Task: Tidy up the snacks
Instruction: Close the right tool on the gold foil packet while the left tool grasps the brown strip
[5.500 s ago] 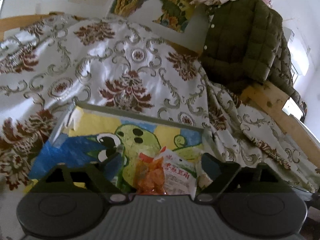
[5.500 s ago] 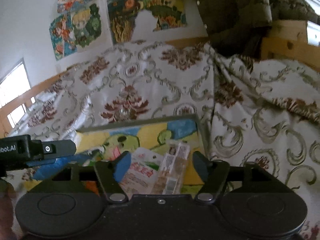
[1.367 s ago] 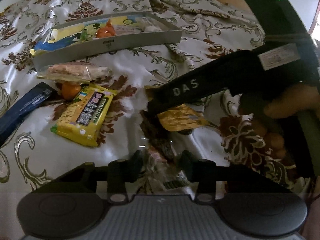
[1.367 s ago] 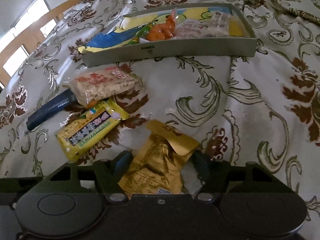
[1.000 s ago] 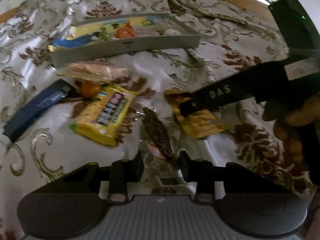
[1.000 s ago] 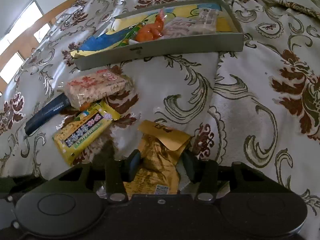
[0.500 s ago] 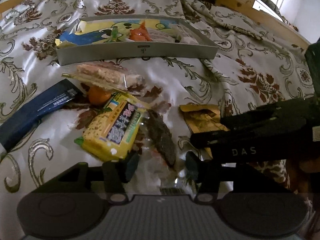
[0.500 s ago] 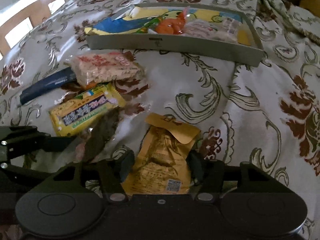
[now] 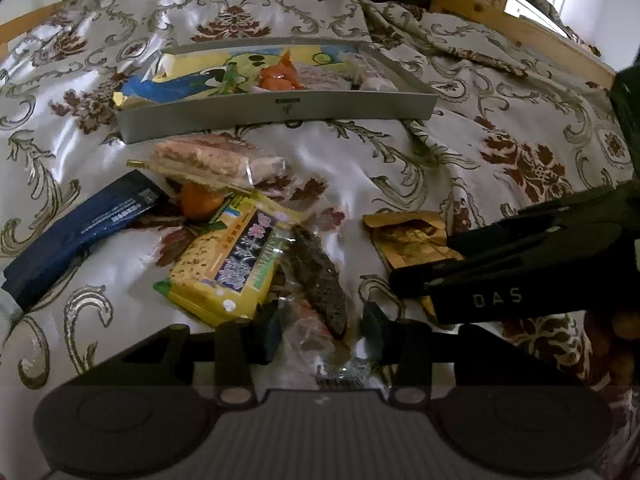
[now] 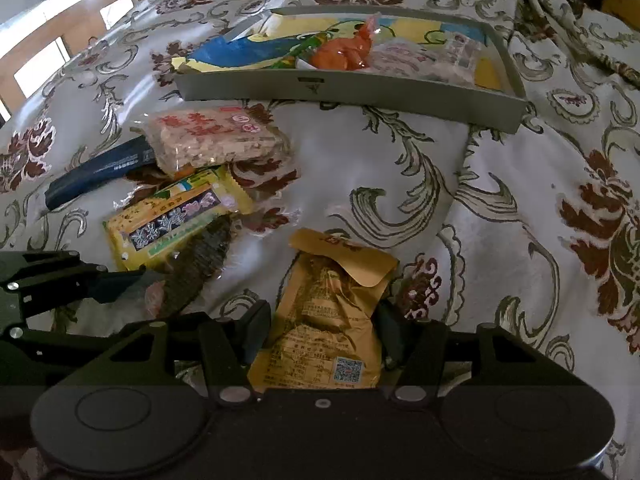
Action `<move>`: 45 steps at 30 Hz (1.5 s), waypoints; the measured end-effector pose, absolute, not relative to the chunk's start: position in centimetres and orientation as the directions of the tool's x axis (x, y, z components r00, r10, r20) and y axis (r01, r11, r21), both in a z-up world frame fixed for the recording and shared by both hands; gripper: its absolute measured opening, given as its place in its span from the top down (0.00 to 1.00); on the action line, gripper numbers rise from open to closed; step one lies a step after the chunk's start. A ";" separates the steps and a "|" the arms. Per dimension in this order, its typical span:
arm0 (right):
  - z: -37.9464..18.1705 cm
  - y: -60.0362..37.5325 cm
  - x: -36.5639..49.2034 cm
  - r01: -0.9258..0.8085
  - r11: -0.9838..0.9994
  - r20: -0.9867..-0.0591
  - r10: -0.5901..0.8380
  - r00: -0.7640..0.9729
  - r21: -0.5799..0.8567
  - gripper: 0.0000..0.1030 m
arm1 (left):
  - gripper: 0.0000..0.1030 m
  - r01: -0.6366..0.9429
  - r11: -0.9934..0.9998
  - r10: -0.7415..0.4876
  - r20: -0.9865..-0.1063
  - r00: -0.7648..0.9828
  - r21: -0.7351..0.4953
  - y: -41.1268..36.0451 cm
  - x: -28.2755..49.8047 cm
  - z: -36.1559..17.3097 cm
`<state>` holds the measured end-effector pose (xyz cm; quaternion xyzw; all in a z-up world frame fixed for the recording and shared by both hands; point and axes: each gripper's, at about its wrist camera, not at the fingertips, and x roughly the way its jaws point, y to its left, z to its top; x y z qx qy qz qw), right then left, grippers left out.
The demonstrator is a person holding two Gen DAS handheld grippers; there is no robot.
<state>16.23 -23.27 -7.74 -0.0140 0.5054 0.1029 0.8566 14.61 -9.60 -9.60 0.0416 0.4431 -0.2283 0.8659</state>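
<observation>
- Surface: floral bedspread [image 10: 500, 208]; wooden bed frame [image 9: 532, 36] beyond.
- Grey tray [image 10: 360, 92], far ahead of both sets of fingers, holds an orange packet [image 10: 340, 54] and other snacks.
- Left gripper [image 9: 316, 330]: tilted down, jaws closing around a clear packet with a dark bar [image 9: 320, 272]; pads not clearly pressing.
- Right gripper [image 10: 320, 330]: tilted down, jaws part open either side of a gold packet [image 10: 332, 312]; grip cannot be told.
- Yellow packet [image 9: 228, 268] just left of the left fingers; blue packet [image 9: 80, 228] farther left.

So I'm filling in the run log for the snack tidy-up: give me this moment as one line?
left gripper: closing around clear dark-snack packet | right gripper: astride gold packet, closing | tray: partly filled
</observation>
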 end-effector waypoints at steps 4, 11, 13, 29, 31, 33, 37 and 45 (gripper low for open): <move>-8.5 -23.0 16.3 -0.221 0.973 -0.868 0.161 0.471 0.060 0.41 | 0.55 0.454 0.886 -0.348 -0.788 0.508 -0.098 -10.0 14.6 -10.1; -7.5 -23.3 16.1 -0.211 0.975 -0.861 0.170 0.480 0.076 0.45 | 0.55 0.440 0.889 -0.367 -0.775 0.515 -0.128 -9.6 14.4 -9.4; -7.1 -23.3 15.9 -0.211 0.975 -0.856 0.168 0.488 0.071 0.46 | 0.55 0.445 0.886 -0.375 -0.765 0.524 -0.130 -9.6 14.2 -9.1; -5.1 -25.4 14.9 -0.137 0.982 -0.813 0.186 0.552 0.132 0.49 | 0.55 0.455 0.878 -0.406 -0.740 0.535 -0.153 -9.6 13.7 -8.4; -5.0 -25.8 15.0 -0.117 0.984 -0.807 0.179 0.562 0.136 0.49 | 0.55 0.461 0.876 -0.396 -0.753 0.525 -0.140 -9.8 13.8 -8.9; -4.9 -26.0 15.0 -0.105 0.984 -0.805 0.176 0.566 0.141 0.49 | 0.54 0.461 0.877 -0.387 -0.766 0.513 -0.134 -9.9 14.0 -9.4; -4.9 -26.1 15.2 -0.104 0.984 -0.803 0.177 0.569 0.143 0.49 | 0.53 0.431 0.883 -0.404 -0.770 0.493 -0.186 -9.2 15.0 -9.8; -4.8 -26.1 15.5 -0.098 0.984 -0.800 0.175 0.574 0.146 0.49 | 0.52 0.367 0.885 -0.446 -0.752 0.486 -0.287 -9.1 17.5 -10.3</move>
